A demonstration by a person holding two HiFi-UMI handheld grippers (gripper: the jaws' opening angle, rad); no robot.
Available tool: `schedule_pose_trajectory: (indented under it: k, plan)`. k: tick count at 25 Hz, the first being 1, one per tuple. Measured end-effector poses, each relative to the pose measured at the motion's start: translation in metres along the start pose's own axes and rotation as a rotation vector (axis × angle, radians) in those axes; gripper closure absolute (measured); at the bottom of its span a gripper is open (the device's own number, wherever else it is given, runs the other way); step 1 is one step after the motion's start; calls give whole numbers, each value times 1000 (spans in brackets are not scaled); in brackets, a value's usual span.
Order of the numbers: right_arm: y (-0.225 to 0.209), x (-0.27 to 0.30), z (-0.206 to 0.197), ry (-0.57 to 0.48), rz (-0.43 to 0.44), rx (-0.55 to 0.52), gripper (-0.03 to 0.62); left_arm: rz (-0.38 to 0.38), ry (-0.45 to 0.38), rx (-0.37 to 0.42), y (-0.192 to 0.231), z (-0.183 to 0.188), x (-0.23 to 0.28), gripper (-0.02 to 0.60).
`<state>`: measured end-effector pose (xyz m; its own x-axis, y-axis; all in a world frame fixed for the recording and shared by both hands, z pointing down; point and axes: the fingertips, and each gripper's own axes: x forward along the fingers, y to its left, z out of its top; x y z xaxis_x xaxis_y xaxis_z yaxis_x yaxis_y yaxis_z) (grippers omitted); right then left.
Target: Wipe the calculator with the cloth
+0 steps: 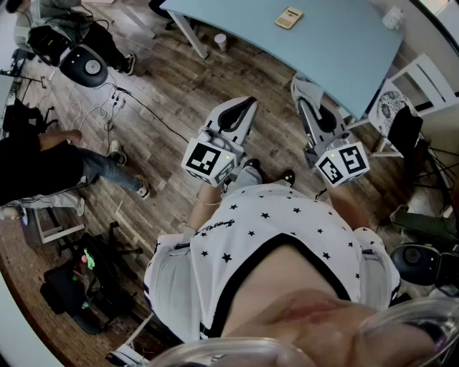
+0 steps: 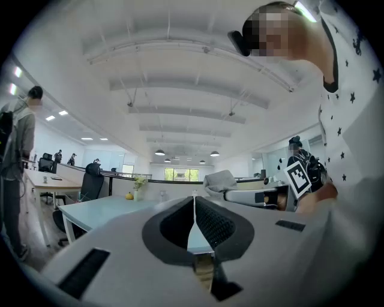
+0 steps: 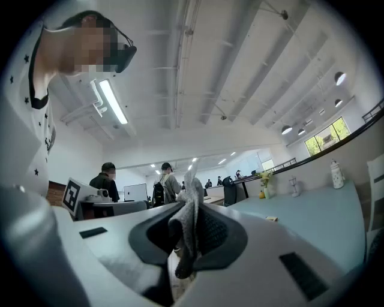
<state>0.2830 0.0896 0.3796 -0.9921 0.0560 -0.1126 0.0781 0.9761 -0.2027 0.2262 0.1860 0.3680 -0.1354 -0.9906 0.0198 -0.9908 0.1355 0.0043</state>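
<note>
Head view: the left tongs (image 1: 242, 109) and right tongs (image 1: 303, 84) are held side by side in front of the person's star-printed white shirt (image 1: 272, 229), above the wooden plank floor (image 1: 165, 93). The small beige rectangular calculator (image 1: 289, 17) lies flat on the pale blue desk (image 1: 351, 50), well apart from both tongs. Left gripper view: the jaws of the left tongs (image 2: 194, 207) are pressed together with nothing between them. Right gripper view: the right tongs (image 3: 192, 207) are clamped on a grey knitted cloth (image 3: 187, 237), which sticks out above and hangs below the jaws; the calculator (image 3: 271, 219) shows on the desk (image 3: 312, 210) beyond.
</note>
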Motion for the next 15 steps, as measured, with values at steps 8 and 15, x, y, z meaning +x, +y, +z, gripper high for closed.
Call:
schedule_pose_trajectory:
  k: [8,15]
  plan:
    - [-9,-18,1,-5,13,16,551,16,7,4,-17,-2,5,549]
    - [-21,-29,-2,-16,44,62,551,56,18,-2,-32,-8,9,549]
